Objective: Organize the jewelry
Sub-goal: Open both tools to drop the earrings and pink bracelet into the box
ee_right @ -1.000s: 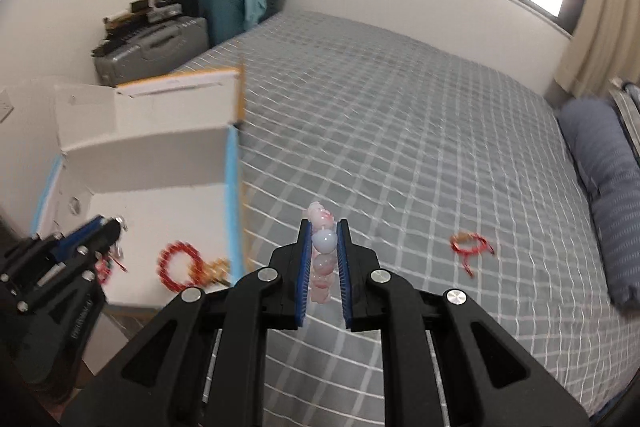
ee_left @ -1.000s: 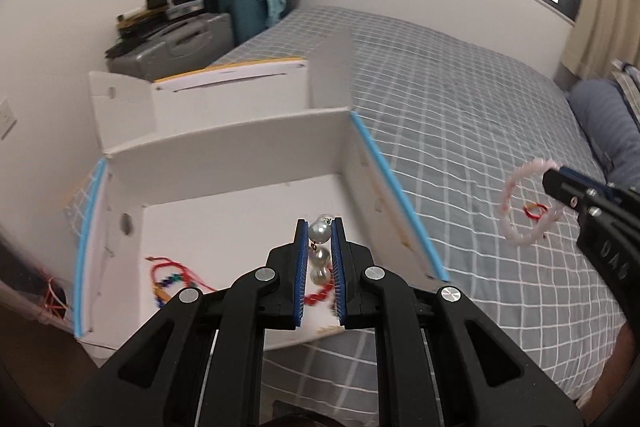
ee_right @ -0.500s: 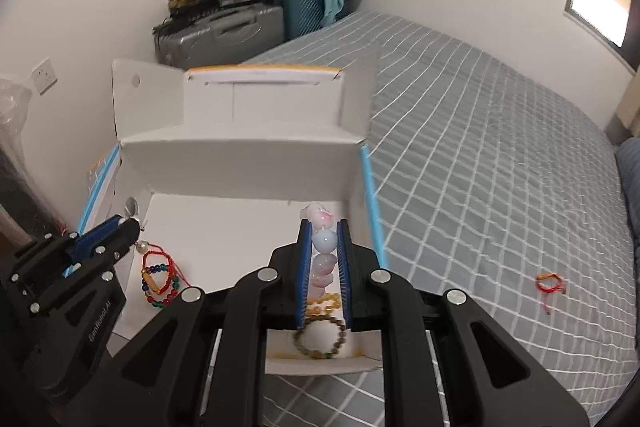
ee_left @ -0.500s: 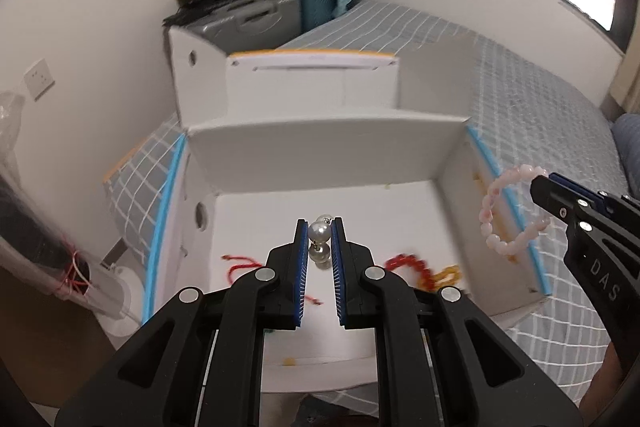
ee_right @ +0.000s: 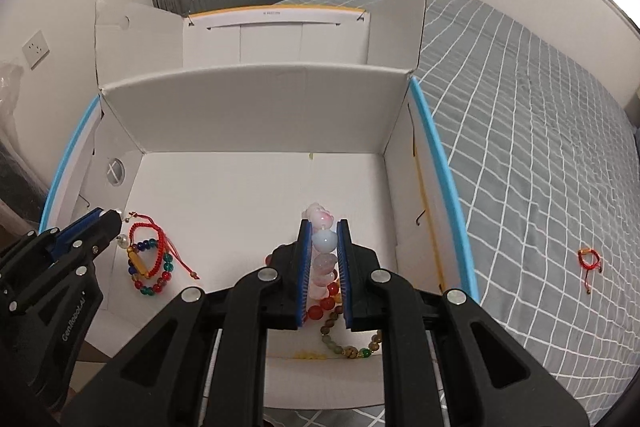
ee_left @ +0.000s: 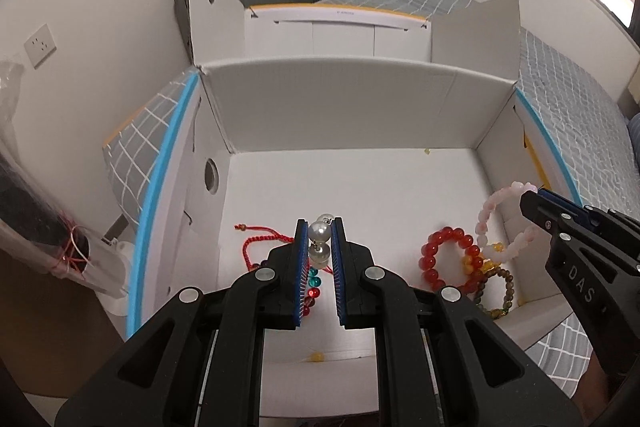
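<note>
bed [ee_right: 540, 155]: grey checked cover, one small red cord bracelet [ee_right: 589, 263] lying loose on it
box [ee_left: 352, 107]: white, open, bracelets already on its floor
left gripper [ee_left: 319, 227]: clamped on a pearl piece [ee_left: 319, 231], over the box
right gripper [ee_right: 323, 229]: pinching a pink bead bracelet [ee_right: 322, 247], also over the box

Both cams ride their own hand-held gripper, angled steeply down, close over the open white box [ee_left: 360, 107] on the bed [ee_right: 540, 147] (left one sits further left). Both share the box's floor and back wall.
</note>
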A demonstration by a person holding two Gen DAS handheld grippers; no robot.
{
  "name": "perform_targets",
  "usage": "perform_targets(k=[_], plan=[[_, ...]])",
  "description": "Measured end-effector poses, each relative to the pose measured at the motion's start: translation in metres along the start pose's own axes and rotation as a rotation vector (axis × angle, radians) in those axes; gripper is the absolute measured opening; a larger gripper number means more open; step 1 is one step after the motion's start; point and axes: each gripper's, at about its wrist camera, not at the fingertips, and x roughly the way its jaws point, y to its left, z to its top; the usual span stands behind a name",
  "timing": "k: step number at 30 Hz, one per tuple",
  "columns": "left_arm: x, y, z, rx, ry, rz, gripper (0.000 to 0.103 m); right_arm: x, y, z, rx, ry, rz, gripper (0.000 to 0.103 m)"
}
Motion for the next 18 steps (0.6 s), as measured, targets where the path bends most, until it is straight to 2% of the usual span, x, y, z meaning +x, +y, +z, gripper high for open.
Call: perform_targets(k=[11,14,15,16,17,18], plan=[[0.009,0.002,-0.006,-0.004,0.012,0.025,0.012,0.011,-0.003,-0.006,0.008,0.031,0.008,0.012],[0.006,0.0,-0.006,0.003,0.01,0.033,0.018,0.009,-0.002,-0.004,0.008,0.024,0.008,0.013],[0.004,0.0,-0.006,0.001,0.009,0.031,0.027,0.008,-0.001,-0.005,0.006,0.024,0.007,0.016],[0.002,0.0,-0.006,0.001,0.003,0.03,0.04,0.007,-0.001,-0.005,0.004,0.031,0.007,0.025],[0.0,0.0,-0.006,0.0,-0.006,0.032,0.045,0.005,-0.001,-0.006,0.003,0.026,0.011,0.031],[-0.004,0.0,-0.006,-0.002,-0.022,0.038,0.052,0.002,-0.001,-0.006,-0.002,0.01,0.013,0.042]])
